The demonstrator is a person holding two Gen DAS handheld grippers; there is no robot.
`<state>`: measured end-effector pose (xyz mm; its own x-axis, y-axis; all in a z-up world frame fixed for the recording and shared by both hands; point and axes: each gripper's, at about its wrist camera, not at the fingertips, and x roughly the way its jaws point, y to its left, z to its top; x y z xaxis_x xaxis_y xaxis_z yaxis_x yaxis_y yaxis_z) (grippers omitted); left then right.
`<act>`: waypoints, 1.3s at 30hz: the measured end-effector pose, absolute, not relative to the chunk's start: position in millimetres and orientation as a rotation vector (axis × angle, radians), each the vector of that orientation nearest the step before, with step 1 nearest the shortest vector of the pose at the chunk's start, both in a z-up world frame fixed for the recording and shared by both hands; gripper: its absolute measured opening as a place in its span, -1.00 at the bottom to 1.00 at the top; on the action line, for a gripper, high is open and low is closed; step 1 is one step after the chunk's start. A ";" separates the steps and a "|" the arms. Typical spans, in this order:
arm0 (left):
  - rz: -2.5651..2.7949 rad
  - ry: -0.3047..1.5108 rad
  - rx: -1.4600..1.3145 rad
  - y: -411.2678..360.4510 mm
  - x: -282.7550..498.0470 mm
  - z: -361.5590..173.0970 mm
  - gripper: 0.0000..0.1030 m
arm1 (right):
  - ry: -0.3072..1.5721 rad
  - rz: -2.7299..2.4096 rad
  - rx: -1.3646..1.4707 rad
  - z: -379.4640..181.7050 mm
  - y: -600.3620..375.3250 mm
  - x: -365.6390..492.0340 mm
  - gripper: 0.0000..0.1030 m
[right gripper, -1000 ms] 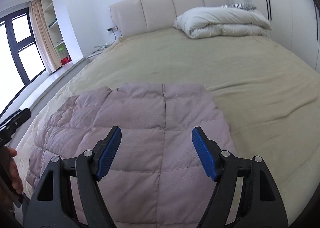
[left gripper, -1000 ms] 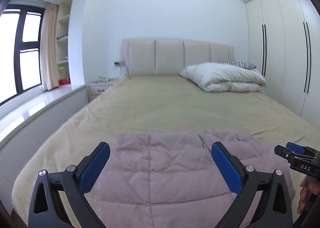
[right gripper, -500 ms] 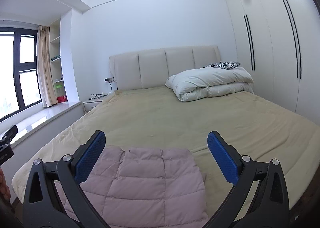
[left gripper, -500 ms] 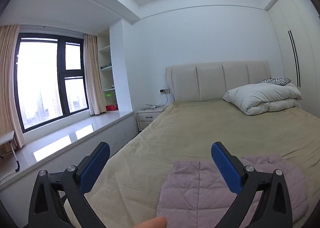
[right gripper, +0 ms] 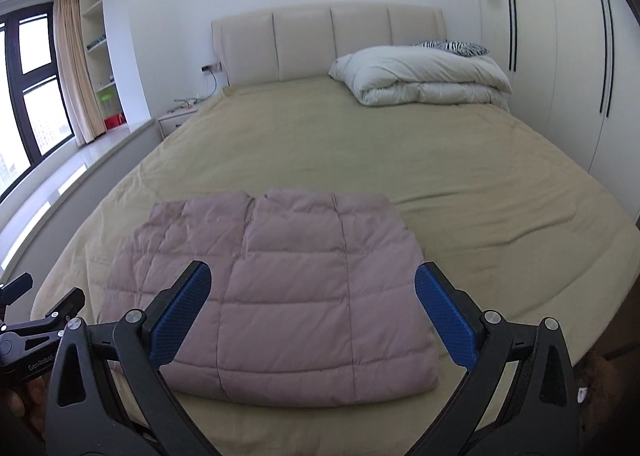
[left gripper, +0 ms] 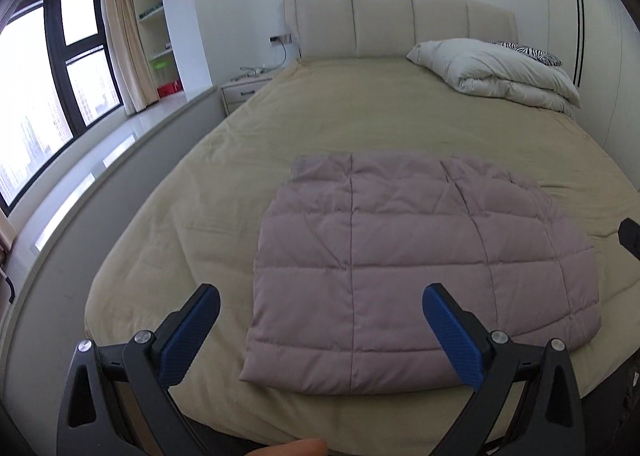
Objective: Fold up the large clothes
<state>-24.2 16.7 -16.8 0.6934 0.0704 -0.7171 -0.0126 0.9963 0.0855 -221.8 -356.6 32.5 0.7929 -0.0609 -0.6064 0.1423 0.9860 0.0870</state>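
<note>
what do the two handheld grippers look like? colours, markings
Both the left gripper and right gripper share one design: black triangular-cutout fingers, textured blue pads, silver pivot screws. The left gripper's body, seen in the right wrist view, carries white "GenRobot" lettering.

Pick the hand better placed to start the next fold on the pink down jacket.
Probably right. The right gripper is open and frames the pink down jacket squarely; the left gripper, also open, sits off its left edge.
</note>
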 end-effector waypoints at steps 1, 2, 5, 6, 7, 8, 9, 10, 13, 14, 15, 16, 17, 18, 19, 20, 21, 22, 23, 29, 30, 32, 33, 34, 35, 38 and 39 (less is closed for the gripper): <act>0.050 0.824 0.065 18.2 -22.7 -22.2 1.00 | 0.668 -0.116 0.126 24.0 -353.5 -219.2 1.00; 0.056 0.837 0.064 18.3 -21.3 -26.1 1.00 | 0.686 -0.122 0.118 18.2 -350.9 -219.2 1.00; 0.072 0.865 0.078 16.0 -20.2 -36.8 1.00 | 0.736 -0.131 0.097 -1.4 -346.6 -213.0 1.00; 0.073 0.871 0.078 15.4 -20.4 -40.0 1.00 | 0.753 -0.135 0.096 -6.2 -346.3 -210.7 1.00; 0.076 0.877 0.079 15.0 -20.8 -42.6 1.00 | 0.770 -0.139 0.097 -10.5 -346.0 -208.7 1.00; 0.080 0.882 0.081 14.7 -20.7 -45.4 1.00 | 0.781 -0.138 0.098 -16.9 -347.1 -203.7 1.00; 0.082 0.885 0.081 14.3 -21.0 -47.6 1.00 | 0.791 -0.137 0.098 -20.3 -347.0 -202.6 1.00; 0.084 0.887 0.080 14.8 -19.4 -47.4 1.00 | 0.797 -0.137 0.096 -22.0 -347.4 -202.0 1.00; 0.083 0.888 0.087 14.9 -18.1 -48.2 1.00 | 0.810 -0.141 0.088 -25.9 -347.9 -200.6 1.00; 0.084 0.889 0.091 14.3 -17.5 -49.2 1.00 | 0.814 -0.139 0.088 -26.6 -349.0 -199.7 1.00; 0.083 0.891 0.092 14.0 -17.0 -49.5 1.00 | 0.819 -0.139 0.087 -28.1 -348.9 -198.8 1.00; 0.082 0.893 0.092 13.9 -16.7 -50.5 1.00 | 0.823 -0.139 0.086 -28.5 -349.1 -198.5 1.00; 0.082 0.894 0.093 14.0 -16.2 -51.4 1.00 | 0.828 -0.138 0.085 -29.1 -349.0 -198.0 1.00; 0.082 0.895 0.094 13.7 -16.4 -52.0 1.00 | 0.834 -0.135 0.084 -30.6 -348.6 -197.2 1.00; 0.082 0.895 0.096 13.3 -16.5 -52.4 1.00 | 0.837 -0.133 0.084 -30.9 -348.4 -197.6 1.00; 0.082 0.895 0.096 13.2 -16.6 -51.9 1.00 | 0.839 -0.131 0.084 -31.5 -348.2 -197.7 1.00; 0.081 0.895 0.097 13.1 -16.3 -51.5 1.00 | 0.840 -0.126 0.086 -32.4 -347.8 -197.3 1.00; 0.080 0.896 0.098 12.9 -15.9 -51.1 1.00 | 0.841 -0.121 0.086 -32.6 -347.4 -197.3 1.00; 0.080 0.896 0.098 12.8 -15.5 -50.4 1.00 | 0.841 -0.121 0.085 -32.5 -346.7 -197.6 1.00; 0.082 0.899 0.098 11.9 -15.7 -50.3 1.00 | 0.847 -0.118 0.078 -34.3 -345.0 -196.3 1.00; 0.082 0.899 0.098 12.0 -15.6 -50.4 1.00 | 0.848 -0.119 0.077 -34.8 -344.6 -196.2 1.00; 0.083 0.898 0.099 12.0 -15.6 -50.6 1.00 | 0.850 -0.121 0.076 -35.8 -344.4 -195.6 1.00; 0.082 0.899 0.098 12.2 -15.4 -50.6 1.00 | 0.852 -0.122 0.076 -36.5 -343.9 -195.4 1.00; 0.082 0.898 0.098 11.9 -15.4 -50.9 1.00 | 0.854 -0.122 0.075 -37.0 -343.8 -195.1 1.00; 0.082 0.898 0.099 12.0 -15.4 -50.8 1.00 | 0.856 -0.123 0.074 -37.4 -343.6 -194.8 1.00; 0.082 0.898 0.099 11.8 -15.4 -51.3 1.00 | 0.858 -0.125 0.073 -38.5 -343.1 -194.5 1.00; 0.083 0.898 0.099 11.8 -15.2 -51.4 1.00 | 0.859 -0.125 0.074 -38.9 -343.2 -194.4 1.00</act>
<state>-15.2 11.8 -51.4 0.6202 0.1131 -0.7763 -0.0302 0.9923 0.1204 -194.3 -343.2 -38.9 0.6467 -0.0801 -0.7585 0.1397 0.9901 0.0146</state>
